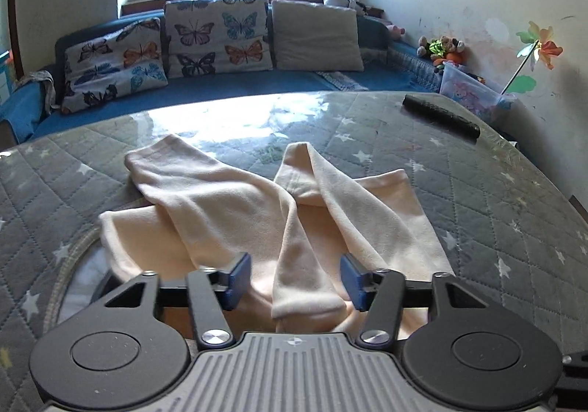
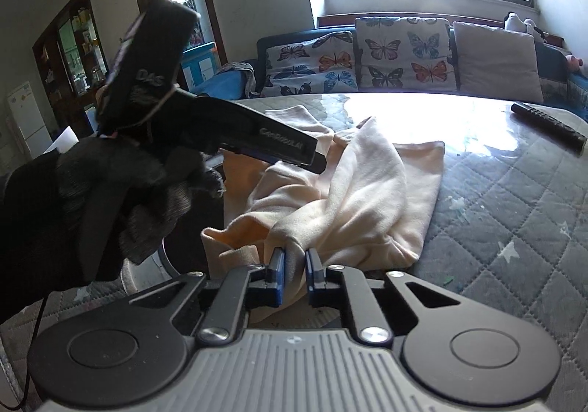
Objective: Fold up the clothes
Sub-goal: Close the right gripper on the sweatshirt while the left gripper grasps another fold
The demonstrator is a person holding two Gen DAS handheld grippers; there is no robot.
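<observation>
A cream long-sleeved garment (image 1: pixel 235 213) lies crumpled on the quilted grey table cover, its two sleeves crossed over the body. My left gripper (image 1: pixel 295 278) is open, its blue pads on either side of a sleeve end, just above the cloth. It also shows in the right wrist view (image 2: pixel 316 164), held in a black-gloved hand over the garment's left part. My right gripper (image 2: pixel 295 267) is shut on a fold of the cream garment (image 2: pixel 367 199) at its near edge.
A black remote control (image 1: pixel 441 117) lies at the table's far right, also in the right wrist view (image 2: pixel 549 127). A blue sofa (image 1: pixel 228 81) with butterfly cushions stands behind the table (image 1: pixel 496 191). Toys and a pinwheel (image 1: pixel 538 46) sit at the right wall.
</observation>
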